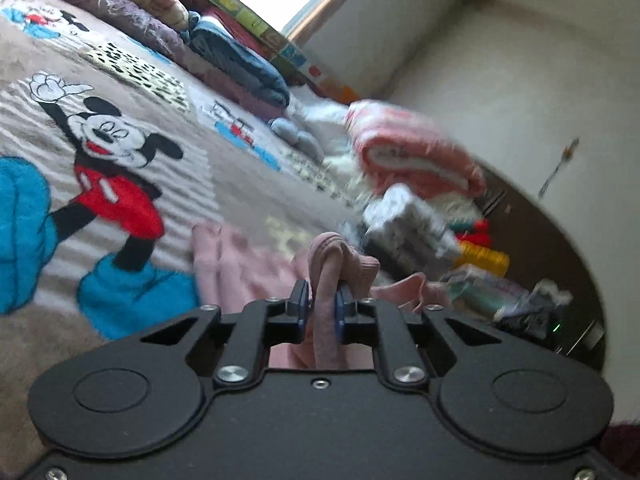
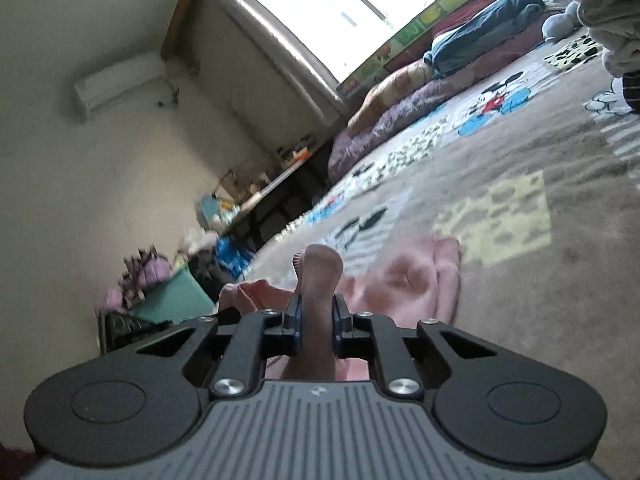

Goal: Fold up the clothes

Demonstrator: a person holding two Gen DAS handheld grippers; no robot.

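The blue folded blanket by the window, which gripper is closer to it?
Hard to say: neither is near. Left gripper and right gripper each have jaws shut on the pink garment, with the blue blanket far across the bed.

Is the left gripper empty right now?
No, the left gripper is shut on a bunched fold of the pink garment, which sticks up between its fingers.

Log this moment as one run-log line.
left gripper: shut on pink garment | right gripper: shut on pink garment | garment partly lifted over cartoon-mouse blanket | fold: unfinished
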